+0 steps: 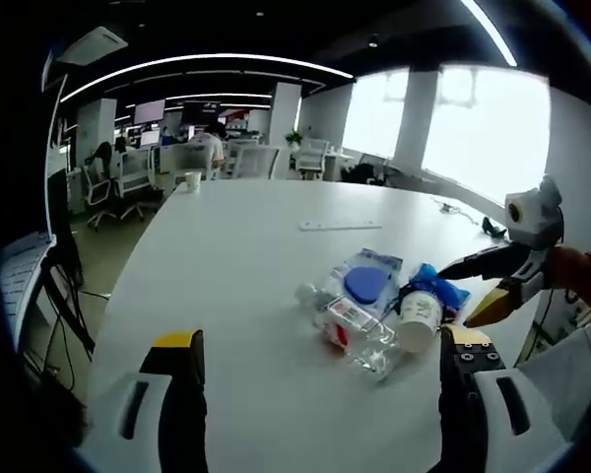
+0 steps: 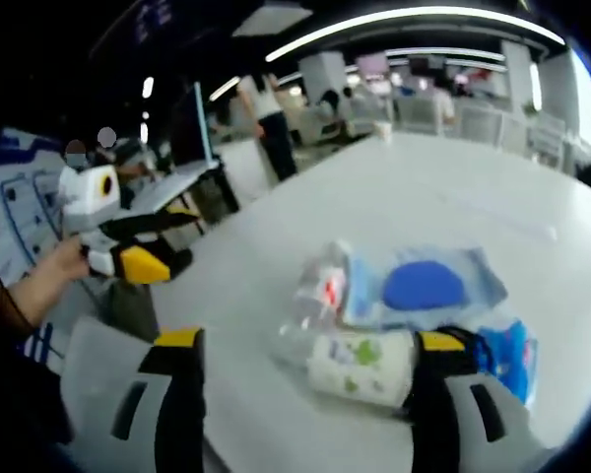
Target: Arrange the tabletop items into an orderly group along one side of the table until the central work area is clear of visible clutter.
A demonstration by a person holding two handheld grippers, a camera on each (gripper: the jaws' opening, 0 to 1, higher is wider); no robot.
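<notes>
A small cluster lies on the white table. It holds a clear plastic bottle on its side, a packet with a blue round patch, a white paper cup tipped over, and a blue wrapper. My left gripper is open, short of the cluster. My right gripper comes in from the right, open, tips close to the cup. In the right gripper view, the cup lies between the open jaws of my right gripper, against the right-hand one. The bottle and the packet lie just beyond.
A thin pale strip lies mid-table and a small white cup stands at the far end. Office chairs and people are beyond the table. A hand holds the left gripper by the table's edge.
</notes>
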